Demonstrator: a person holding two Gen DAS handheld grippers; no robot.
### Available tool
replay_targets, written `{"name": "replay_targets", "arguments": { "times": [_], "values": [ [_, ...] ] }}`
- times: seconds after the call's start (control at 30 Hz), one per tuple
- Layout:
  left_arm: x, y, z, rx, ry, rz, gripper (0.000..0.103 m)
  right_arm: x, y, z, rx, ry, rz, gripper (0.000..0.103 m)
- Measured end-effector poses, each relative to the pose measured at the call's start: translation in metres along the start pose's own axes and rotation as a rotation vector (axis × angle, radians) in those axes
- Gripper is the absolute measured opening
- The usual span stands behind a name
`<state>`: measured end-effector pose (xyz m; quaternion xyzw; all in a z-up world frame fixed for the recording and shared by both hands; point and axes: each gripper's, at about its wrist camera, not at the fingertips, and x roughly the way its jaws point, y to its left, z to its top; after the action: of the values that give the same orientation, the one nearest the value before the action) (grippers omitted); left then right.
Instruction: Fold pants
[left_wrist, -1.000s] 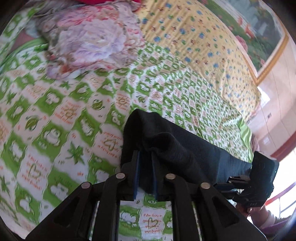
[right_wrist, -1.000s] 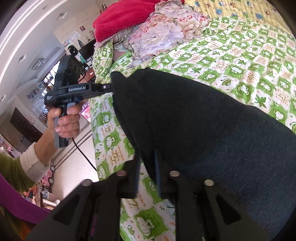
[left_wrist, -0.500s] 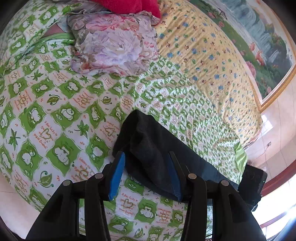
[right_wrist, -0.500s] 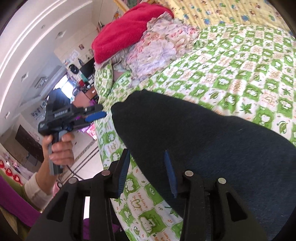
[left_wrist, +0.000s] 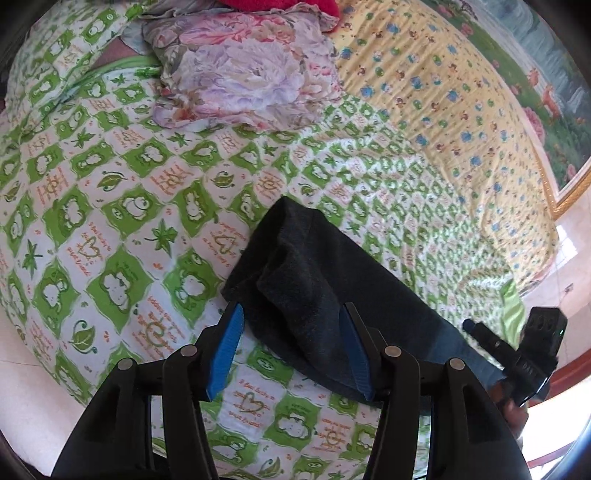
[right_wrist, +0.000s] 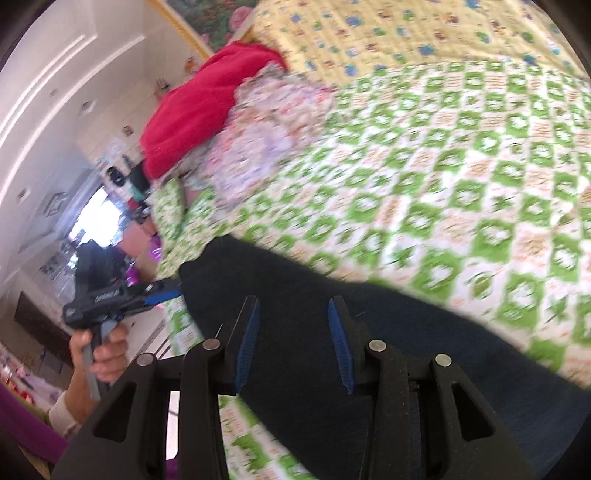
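Note:
Dark navy pants (left_wrist: 314, 273) lie folded in a long band across the green-and-white bedsheet (left_wrist: 110, 221). My left gripper (left_wrist: 291, 308) hovers just above their near end. Its jaws are opening, the blue pads stand clear of the cloth, and the pants' end lies below the gap. In the right wrist view the pants (right_wrist: 424, 350) run under my right gripper (right_wrist: 293, 301), which is open with its pads off the fabric. The left gripper (right_wrist: 162, 291) shows there at the pants' far corner, held by a hand (right_wrist: 107, 350). The right gripper (left_wrist: 476, 328) appears at the far right of the left wrist view.
A floral pillow (left_wrist: 251, 70) and a red blanket (right_wrist: 199, 107) sit at the head of the bed. A yellow patterned quilt (left_wrist: 443, 92) covers the far side. The bed's edge and pale floor (left_wrist: 22, 406) are at the lower left.
Both grippers were shut on the pants' edge a second ago. They have opened, let the cloth go and drawn back a little; the pants rest on the bed.

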<state>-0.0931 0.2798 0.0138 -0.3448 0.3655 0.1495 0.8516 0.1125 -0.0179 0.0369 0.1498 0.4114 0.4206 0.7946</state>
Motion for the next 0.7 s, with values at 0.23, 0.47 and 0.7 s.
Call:
{"name": "replay_targets", "arguments": {
  "times": [0.23,0.47,0.7],
  "values": [
    [0.014,0.009,-0.006,-0.019,0.034,0.043,0.055,0.019,-0.037,0.031,0.068,0.067,-0.075,0.04],
    [0.033,0.016,-0.01,-0.03,0.074,0.037,0.055,0.071,-0.042,0.039,-0.013,0.269,-0.102,0.04],
    [0.047,0.013,-0.01,-0.033,0.081,-0.001,0.054,0.092,-0.016,0.021,-0.202,0.427,-0.129,0.038]
  ]
}}
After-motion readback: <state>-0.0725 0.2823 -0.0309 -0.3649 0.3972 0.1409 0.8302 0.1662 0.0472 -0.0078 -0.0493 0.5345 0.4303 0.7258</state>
